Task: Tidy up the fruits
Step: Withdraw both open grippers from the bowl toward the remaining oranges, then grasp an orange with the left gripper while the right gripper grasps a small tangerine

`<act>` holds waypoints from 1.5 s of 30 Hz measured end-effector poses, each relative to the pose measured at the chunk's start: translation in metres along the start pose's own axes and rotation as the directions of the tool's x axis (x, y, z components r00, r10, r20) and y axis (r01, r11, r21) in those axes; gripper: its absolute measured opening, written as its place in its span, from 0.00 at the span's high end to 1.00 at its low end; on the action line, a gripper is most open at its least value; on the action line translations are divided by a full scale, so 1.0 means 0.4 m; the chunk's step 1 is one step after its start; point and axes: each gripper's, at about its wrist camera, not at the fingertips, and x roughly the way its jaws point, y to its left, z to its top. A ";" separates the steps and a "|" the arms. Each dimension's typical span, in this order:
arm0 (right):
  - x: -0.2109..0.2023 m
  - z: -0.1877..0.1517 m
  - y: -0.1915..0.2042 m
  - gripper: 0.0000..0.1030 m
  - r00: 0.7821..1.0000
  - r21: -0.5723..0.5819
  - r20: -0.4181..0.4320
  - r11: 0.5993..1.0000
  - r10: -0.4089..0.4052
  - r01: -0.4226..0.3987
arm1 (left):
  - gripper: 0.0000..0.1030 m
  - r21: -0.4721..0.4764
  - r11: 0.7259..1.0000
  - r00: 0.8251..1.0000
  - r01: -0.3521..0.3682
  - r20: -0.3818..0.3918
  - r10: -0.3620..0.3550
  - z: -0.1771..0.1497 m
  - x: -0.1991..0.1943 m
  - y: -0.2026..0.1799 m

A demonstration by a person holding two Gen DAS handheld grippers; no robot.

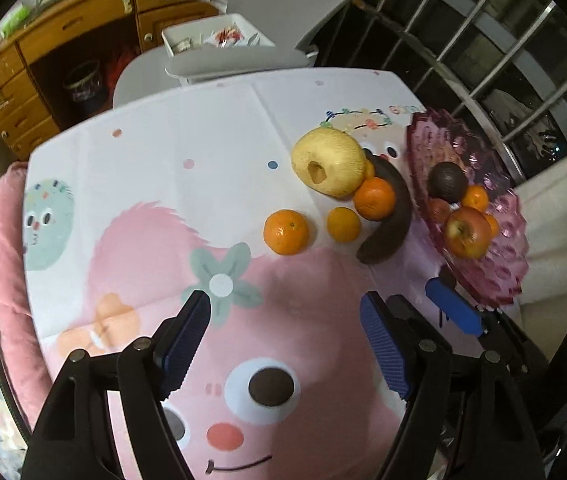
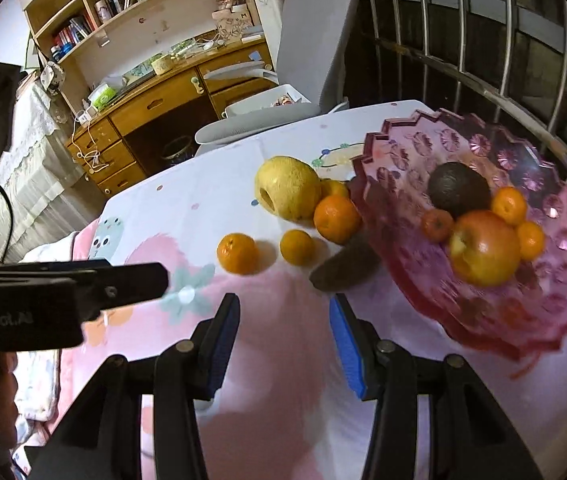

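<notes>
A pink glass bowl (image 1: 495, 264) (image 2: 395, 156) stands at the table's right and holds a red apple (image 1: 466, 232) (image 2: 483, 247), a dark avocado (image 1: 446, 181) (image 2: 457, 189) and small tangerines (image 2: 509, 205). On the cloth left of it lie a yellow pear (image 1: 328, 166) (image 2: 287, 187), three oranges (image 1: 286, 231) (image 2: 238, 253) and a blackened banana (image 1: 391, 224) (image 2: 339, 266). My left gripper (image 1: 285, 312) is open and empty, short of the fruit. My right gripper (image 2: 283, 312) is open and empty, near the banana's tip.
The table (image 1: 155, 184) has a cartoon-print cloth. A grey office chair (image 1: 239, 60) (image 2: 307, 64) stands behind it, with a wooden desk (image 2: 155, 120) beyond. Window bars (image 2: 483, 40) are at the right. The left gripper's body (image 2: 63, 296) shows in the right wrist view.
</notes>
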 end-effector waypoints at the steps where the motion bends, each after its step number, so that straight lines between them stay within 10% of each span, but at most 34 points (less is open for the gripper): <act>1: 0.009 0.003 0.001 0.54 1.000 -0.001 0.003 1.000 -0.003 0.003 | 0.26 -0.005 1.000 1.000 0.002 -0.003 -0.002 0.008 0.012 0.005; 23: 0.214 0.022 0.018 0.55 0.995 -0.139 0.069 0.987 -0.074 0.083 | 0.41 -0.056 0.997 0.995 0.052 -0.078 -0.056 0.124 0.236 0.013; 32: 0.227 0.020 0.015 0.69 0.991 -0.163 0.081 0.979 -0.108 0.120 | 0.62 -0.078 0.995 0.994 0.053 -0.089 -0.060 0.129 0.253 0.013; 45: 0.210 0.030 0.020 0.72 0.993 -0.173 0.062 0.979 -0.099 0.108 | 0.64 -0.095 0.994 0.997 0.046 -0.059 -0.052 0.109 0.190 0.035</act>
